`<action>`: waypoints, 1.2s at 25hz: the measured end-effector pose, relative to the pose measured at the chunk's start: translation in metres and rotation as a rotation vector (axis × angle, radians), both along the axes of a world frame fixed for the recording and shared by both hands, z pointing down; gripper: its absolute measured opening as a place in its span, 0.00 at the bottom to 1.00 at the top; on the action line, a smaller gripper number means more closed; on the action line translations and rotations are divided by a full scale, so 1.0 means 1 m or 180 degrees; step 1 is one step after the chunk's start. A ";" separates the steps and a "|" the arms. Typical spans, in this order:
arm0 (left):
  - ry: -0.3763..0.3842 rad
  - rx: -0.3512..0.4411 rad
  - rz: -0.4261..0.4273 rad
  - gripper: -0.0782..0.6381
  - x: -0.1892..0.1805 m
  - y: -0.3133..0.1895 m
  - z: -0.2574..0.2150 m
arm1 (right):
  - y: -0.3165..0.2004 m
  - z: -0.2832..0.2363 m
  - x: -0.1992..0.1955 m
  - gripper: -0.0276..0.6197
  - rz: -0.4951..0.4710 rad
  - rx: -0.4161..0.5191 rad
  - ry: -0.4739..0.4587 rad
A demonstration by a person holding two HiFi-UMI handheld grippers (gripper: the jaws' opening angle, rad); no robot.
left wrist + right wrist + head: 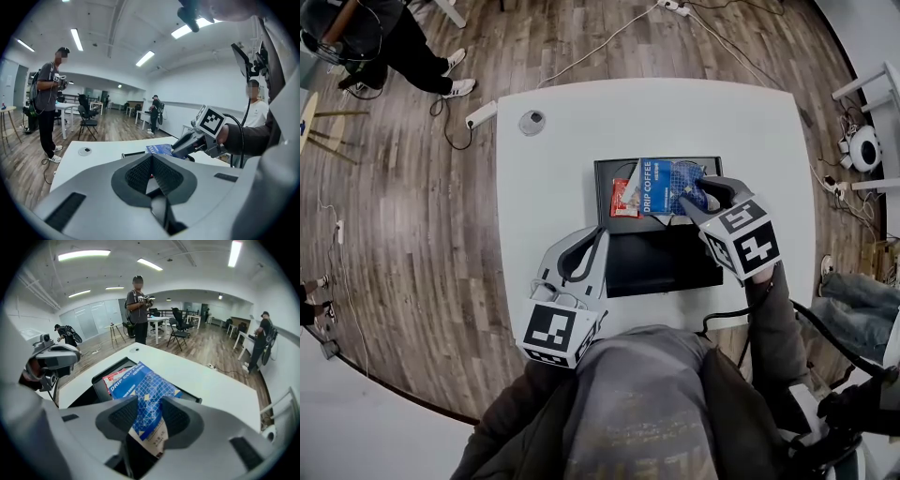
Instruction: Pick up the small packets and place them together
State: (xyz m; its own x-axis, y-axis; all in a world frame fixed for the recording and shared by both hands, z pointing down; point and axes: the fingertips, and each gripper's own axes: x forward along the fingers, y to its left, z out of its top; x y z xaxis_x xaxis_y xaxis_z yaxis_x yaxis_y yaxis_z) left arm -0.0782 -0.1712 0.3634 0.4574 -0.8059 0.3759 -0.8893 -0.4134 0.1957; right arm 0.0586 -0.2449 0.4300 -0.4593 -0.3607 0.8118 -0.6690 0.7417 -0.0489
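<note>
**A:** Where's the blue packet [146, 389]?

**B:** Between the fingers of the right gripper [147, 416], over the black tray [666, 267], partly covering the red packet [624, 199]. Those fingers stand apart, not pinching. The left gripper [152, 176] has its fingers together, empty.

**A:** Handling?

**B:** Probably light, crinkly and slippery. Pinch a sealed edge.

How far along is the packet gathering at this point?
Done: a red packet lies in the black tray. In hand: the blue packet rests partly over the red one, between the open jaws of the right gripper, so it looks all but placed. Left: draw that gripper clear. I see no other loose packets on the table. The left gripper is shut and empty.
</note>
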 end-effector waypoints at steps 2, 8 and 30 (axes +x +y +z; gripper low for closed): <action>0.0000 -0.0011 0.0009 0.11 0.002 -0.001 0.001 | 0.000 0.000 0.001 0.30 -0.0005 -0.0002 -0.0018; -0.0011 -0.0006 0.0043 0.11 0.004 -0.002 0.001 | -0.001 -0.002 0.004 0.30 0.0060 0.0061 -0.0053; 0.0030 0.0255 0.0238 0.11 0.016 0.033 -0.024 | 0.070 -0.054 0.021 0.26 0.0515 0.0492 -0.0619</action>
State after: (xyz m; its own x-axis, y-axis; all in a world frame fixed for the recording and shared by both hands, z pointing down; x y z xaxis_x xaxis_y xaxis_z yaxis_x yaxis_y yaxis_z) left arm -0.0621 -0.1377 0.3398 0.5205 -0.7968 0.3069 -0.8537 -0.4932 0.1674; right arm 0.0801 -0.1751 0.3756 -0.5274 -0.5545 0.6438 -0.7682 0.6349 -0.0825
